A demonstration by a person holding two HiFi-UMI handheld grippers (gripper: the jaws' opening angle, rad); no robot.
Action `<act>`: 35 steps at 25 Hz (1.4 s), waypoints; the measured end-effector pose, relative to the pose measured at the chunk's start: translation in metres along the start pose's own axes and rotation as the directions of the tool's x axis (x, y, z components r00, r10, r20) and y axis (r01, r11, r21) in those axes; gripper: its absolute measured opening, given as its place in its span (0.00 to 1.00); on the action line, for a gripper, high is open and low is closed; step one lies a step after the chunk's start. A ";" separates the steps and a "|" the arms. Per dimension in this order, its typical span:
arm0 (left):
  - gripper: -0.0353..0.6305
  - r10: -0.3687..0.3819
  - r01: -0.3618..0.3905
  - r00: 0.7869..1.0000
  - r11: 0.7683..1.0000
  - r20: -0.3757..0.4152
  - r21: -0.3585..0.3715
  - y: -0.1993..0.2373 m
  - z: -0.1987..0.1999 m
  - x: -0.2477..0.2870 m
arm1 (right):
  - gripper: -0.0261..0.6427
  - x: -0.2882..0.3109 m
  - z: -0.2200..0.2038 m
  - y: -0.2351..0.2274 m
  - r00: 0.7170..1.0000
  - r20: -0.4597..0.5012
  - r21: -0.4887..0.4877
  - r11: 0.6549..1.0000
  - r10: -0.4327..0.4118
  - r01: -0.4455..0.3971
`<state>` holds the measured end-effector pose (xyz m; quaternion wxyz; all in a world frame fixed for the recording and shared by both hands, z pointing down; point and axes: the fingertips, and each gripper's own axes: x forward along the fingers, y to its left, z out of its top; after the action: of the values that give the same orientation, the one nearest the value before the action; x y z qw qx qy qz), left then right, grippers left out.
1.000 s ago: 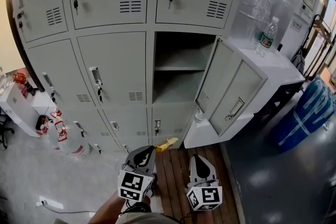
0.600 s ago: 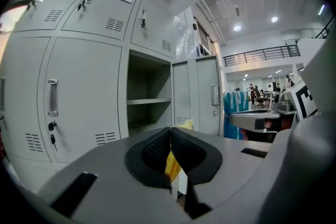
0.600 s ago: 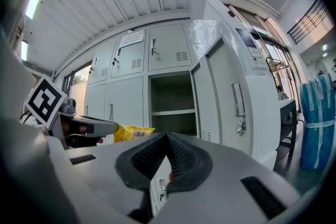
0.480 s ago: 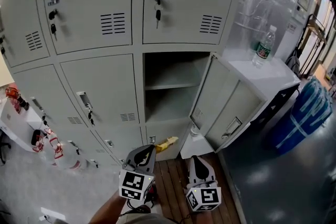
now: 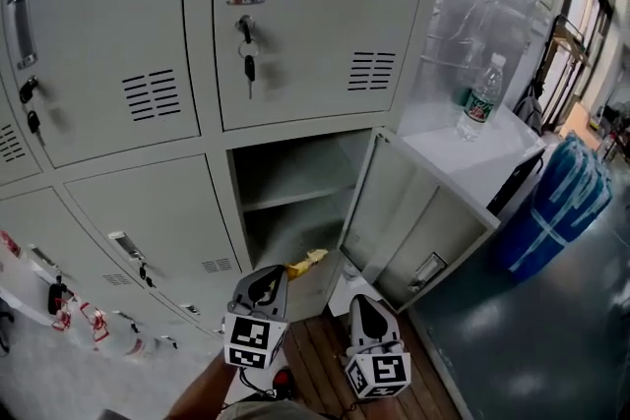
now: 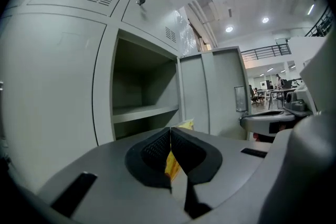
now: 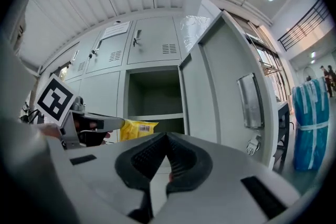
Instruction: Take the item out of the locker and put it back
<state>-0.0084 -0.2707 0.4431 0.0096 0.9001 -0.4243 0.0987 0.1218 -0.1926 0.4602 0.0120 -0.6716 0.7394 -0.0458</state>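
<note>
Left gripper (image 5: 277, 274) is clamped tight on a yellow packet (image 5: 306, 262), holding it just in front of the open locker compartment (image 5: 293, 170), down near the bottom edge. Right gripper (image 5: 360, 303) is pinched closed on nothing, right beside the swung-out door (image 5: 418, 216).

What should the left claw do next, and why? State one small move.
Probably ease the left claw forward toward the open compartment. It is shut on the yellow packet, which hangs just outside the locker. Both shelf levels inside look bare, and the door stands swung aside, so the way in seems free.
</note>
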 end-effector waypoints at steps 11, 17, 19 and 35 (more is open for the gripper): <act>0.09 -0.045 0.044 0.999 0.997 0.008 0.056 0.020 0.009 0.082 | 0.06 0.038 -0.008 -0.028 0.994 -0.021 0.013 0.994 -0.112 0.112; 0.09 -0.076 0.075 0.997 0.994 0.005 0.077 0.021 0.004 0.113 | 0.06 0.058 -0.016 -0.037 0.989 -0.045 0.013 0.989 -0.144 0.144; 0.09 -0.086 0.085 0.996 0.993 0.004 0.083 0.023 0.002 0.123 | 0.06 0.065 -0.018 -0.039 0.987 -0.053 0.011 0.989 -0.149 0.150; 0.09 -0.176 0.183 0.980 0.981 -0.097 0.070 0.004 -0.068 0.144 | 0.06 0.088 -0.041 -0.040 0.980 -0.122 0.012 0.987 -0.158 0.161</act>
<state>0.0664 -0.3761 0.5366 0.0023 0.9289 -0.3364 0.1547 0.1498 -0.2817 0.5085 -0.0292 -0.7246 0.6820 -0.0952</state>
